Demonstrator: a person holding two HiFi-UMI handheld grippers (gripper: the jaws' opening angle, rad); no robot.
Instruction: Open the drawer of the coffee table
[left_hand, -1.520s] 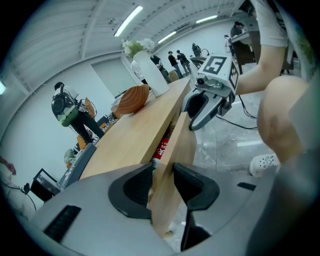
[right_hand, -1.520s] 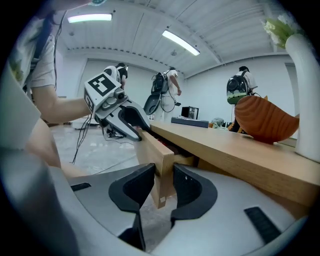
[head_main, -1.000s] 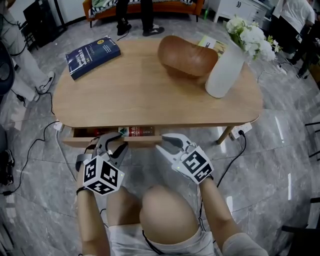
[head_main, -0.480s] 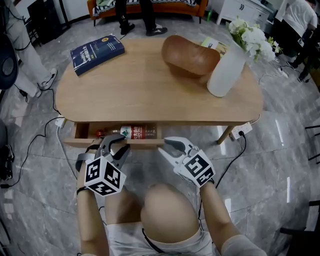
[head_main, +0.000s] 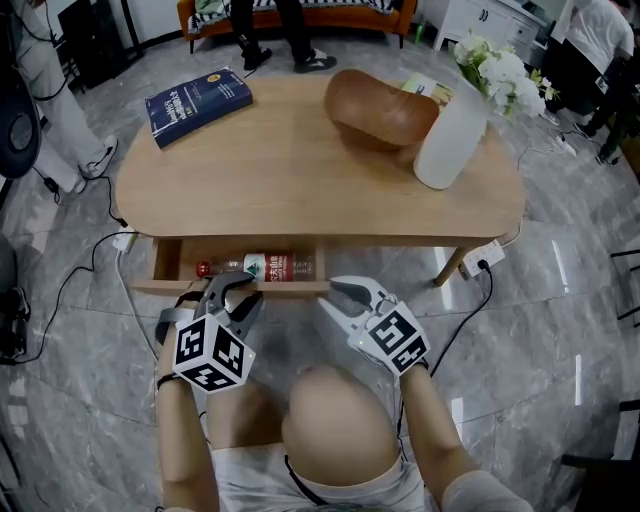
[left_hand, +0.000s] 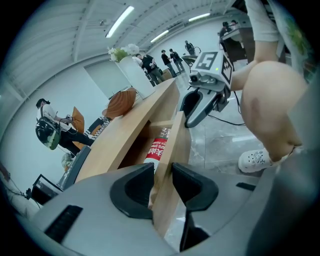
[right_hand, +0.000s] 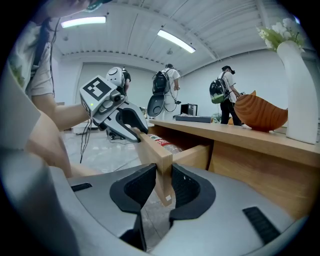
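Observation:
The wooden coffee table (head_main: 300, 170) has its drawer partly out. The drawer front (head_main: 285, 288) is a thin wooden panel. A bottle with a red label (head_main: 262, 266) lies inside. My left gripper (head_main: 232, 287) grips the panel near its middle; its jaws are closing with the panel's top edge (left_hand: 175, 145) between the pads. My right gripper (head_main: 335, 291) is shut on the panel's right end (right_hand: 152, 147). In the left gripper view the right gripper (left_hand: 200, 107) shows further along the panel. In the right gripper view the left gripper (right_hand: 127, 122) shows at the panel's far part.
On the tabletop lie a blue book (head_main: 198, 104), a brown wooden bowl (head_main: 380, 108) and a white vase with flowers (head_main: 450, 135). Cables and a power strip (head_main: 482, 260) lie on the grey tiled floor. My knee (head_main: 335, 420) is just behind the grippers. People stand beyond the table.
The drawer has slid out toward me, with both grippers moving back with its front panel. More of the drawer's inside and the bottle now shows.

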